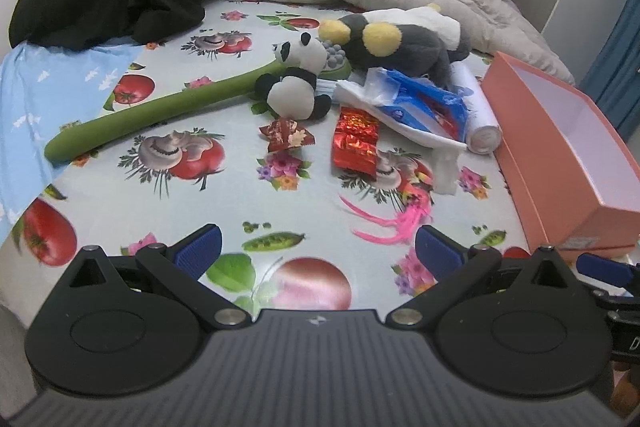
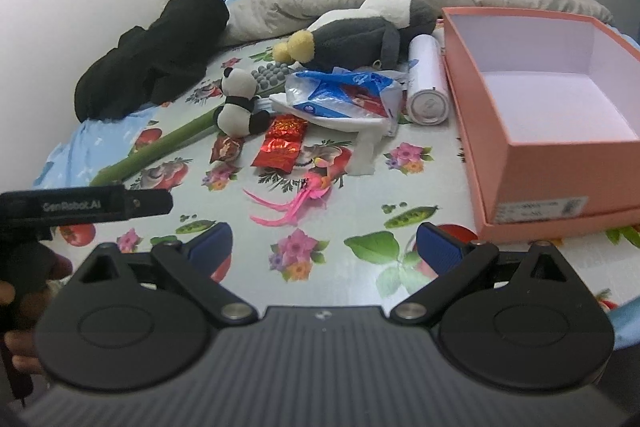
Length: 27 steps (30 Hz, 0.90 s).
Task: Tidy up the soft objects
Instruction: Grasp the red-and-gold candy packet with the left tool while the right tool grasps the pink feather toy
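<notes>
Each black hand-held gripper point(image 1: 318, 249) has 2 blue ribbed fingers point(image 1: 199, 251), silver pivot screws and a ridged grey body.

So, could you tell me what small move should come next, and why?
Probably ease the left tool forward toward the panda plush. Both tools are open and empty, the pink box holds nothing, and the panda sits unobstructed in front.

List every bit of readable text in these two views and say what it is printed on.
"GenRobot.AI": white lettering on the black body of the left tongs, seen in the right wrist view.
Label on the end of the pink box: printed, too blurred to read.
Blue and white plastic package: print too small to read.
Red foil packet and small snack packet: markings unreadable.
White cylinder: no legible text.
</notes>
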Each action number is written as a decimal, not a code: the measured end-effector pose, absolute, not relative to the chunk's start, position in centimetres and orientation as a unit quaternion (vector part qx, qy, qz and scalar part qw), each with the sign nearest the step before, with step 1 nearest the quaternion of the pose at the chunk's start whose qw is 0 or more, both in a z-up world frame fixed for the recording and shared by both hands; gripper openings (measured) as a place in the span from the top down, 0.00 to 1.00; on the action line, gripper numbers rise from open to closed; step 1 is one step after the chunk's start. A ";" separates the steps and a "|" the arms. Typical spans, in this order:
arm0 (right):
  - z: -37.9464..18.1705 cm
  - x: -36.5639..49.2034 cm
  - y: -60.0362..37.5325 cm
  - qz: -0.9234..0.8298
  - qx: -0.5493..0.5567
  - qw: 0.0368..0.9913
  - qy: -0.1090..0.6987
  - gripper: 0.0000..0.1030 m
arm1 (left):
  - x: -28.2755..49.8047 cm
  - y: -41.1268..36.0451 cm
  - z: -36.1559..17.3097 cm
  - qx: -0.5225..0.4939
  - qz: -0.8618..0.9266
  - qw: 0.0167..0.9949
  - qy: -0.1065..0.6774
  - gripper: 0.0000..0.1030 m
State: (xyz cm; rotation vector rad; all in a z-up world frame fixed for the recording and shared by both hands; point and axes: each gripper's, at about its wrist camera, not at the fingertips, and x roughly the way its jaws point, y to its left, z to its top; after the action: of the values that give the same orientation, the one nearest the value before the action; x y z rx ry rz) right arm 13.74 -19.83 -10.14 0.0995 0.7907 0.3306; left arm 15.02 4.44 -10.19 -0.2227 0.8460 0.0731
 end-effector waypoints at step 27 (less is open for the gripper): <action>-17.7 25.8 -14.8 0.195 0.022 0.883 0.426 0.35 | 28.2 7.8 -17.6 -0.128 0.052 0.897 0.421 0.10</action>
State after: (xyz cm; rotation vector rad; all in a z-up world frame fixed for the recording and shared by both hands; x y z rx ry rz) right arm 25.84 -14.83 -17.70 0.0460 0.8866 0.4051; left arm 28.25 7.83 -17.58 -0.2643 0.8714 0.1085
